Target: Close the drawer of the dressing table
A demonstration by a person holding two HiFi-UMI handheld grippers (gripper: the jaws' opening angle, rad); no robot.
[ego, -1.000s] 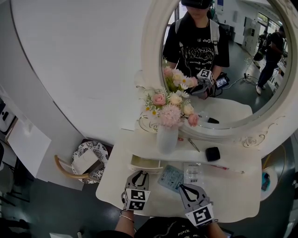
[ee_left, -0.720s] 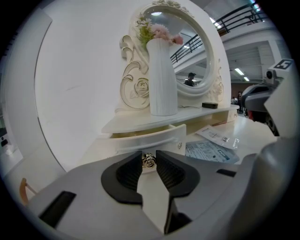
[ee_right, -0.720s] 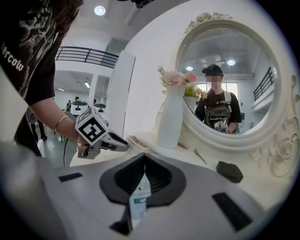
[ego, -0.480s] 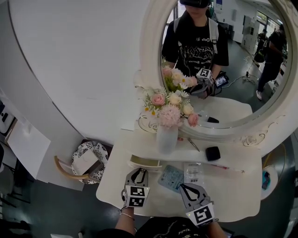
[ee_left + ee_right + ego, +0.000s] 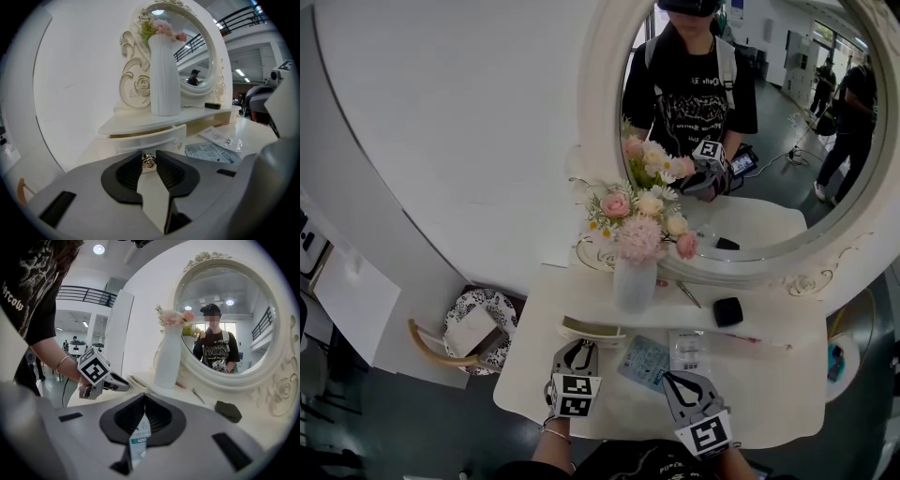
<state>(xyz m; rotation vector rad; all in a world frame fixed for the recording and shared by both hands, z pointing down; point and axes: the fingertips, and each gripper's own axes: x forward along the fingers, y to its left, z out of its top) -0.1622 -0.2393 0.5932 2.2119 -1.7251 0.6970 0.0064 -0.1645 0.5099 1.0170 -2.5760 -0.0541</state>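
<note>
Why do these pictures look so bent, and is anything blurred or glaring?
Head view: the wide lens bows the mirror frame; evenly lit, sharp. Left gripper view: black corners, vase and drawer knob crisp. Right gripper view: same round edge, a ceiling lamp glares, the reflected person has a masked face.

A plain white wall rises behind, smooth and evenly lit. The floor below is dark grey. At the left, near the wall, stands a wooden-framed chair with a black-and-white patterned cushion. The right gripper view shows a round ceiling lamp glowing above a railed balcony.
</note>
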